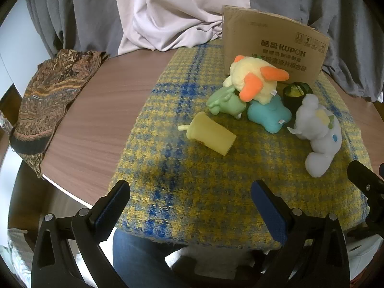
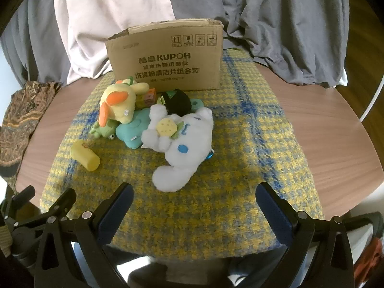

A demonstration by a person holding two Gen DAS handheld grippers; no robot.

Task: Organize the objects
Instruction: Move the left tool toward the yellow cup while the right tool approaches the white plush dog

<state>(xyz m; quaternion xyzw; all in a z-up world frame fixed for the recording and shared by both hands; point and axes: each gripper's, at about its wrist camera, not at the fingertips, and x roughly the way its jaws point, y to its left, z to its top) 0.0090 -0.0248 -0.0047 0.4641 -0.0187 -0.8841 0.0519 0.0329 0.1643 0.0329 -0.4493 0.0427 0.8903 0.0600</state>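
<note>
Toy pile (image 2: 153, 117) well ahead of both grippers, left (image 1: 189, 206) and right (image 2: 194, 208), wide open, empty. Right view alone shows orange block (image 2: 150, 97).

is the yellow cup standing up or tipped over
Tipped over. The yellow cup lies on its side on the plaid cloth, apart from the toy pile, lid end pointing left.

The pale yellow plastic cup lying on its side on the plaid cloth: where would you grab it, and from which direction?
Probably across its round body, mid-length, coming from above. The pale yellow plastic cup lies alone on the plaid cloth, clear of the toy pile, so open jaws could straddle it. Its small spout looks too thin to hold.
</note>
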